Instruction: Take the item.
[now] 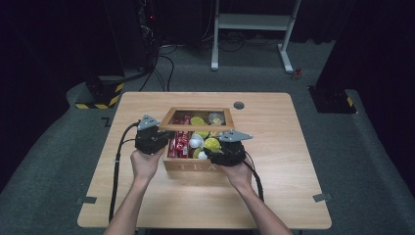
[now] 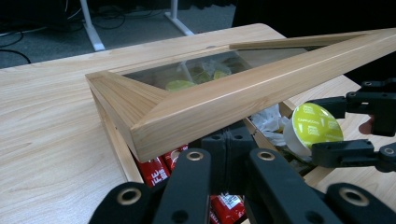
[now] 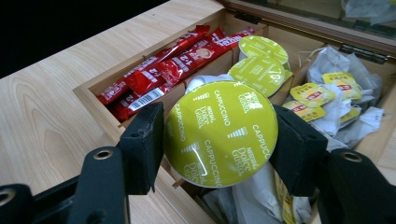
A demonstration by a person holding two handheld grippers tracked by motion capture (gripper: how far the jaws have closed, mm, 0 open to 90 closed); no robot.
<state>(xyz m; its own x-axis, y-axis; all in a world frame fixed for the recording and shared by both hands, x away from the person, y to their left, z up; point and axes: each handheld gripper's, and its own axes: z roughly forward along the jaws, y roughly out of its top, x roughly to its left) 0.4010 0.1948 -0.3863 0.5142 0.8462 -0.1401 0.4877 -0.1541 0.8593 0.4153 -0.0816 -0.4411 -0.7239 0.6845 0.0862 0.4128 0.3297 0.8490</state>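
Right tool (image 3: 219, 135) half open, clamped on capsule (image 3: 220, 133).

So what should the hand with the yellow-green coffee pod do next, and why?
Probably lift the capsule clear of the tea box. The right gripper already pinches it above the compartments, and the left gripper props the lid open.

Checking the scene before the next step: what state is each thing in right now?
Wooden tea box: open, stocked.
Glass-paned wooden lid: raised, tilted over left tongs.
Green-topped cappuccino capsule: clamped, above the box.
Left tongs: shut, under the lid edge.
Right tongs: shut on the capsule.
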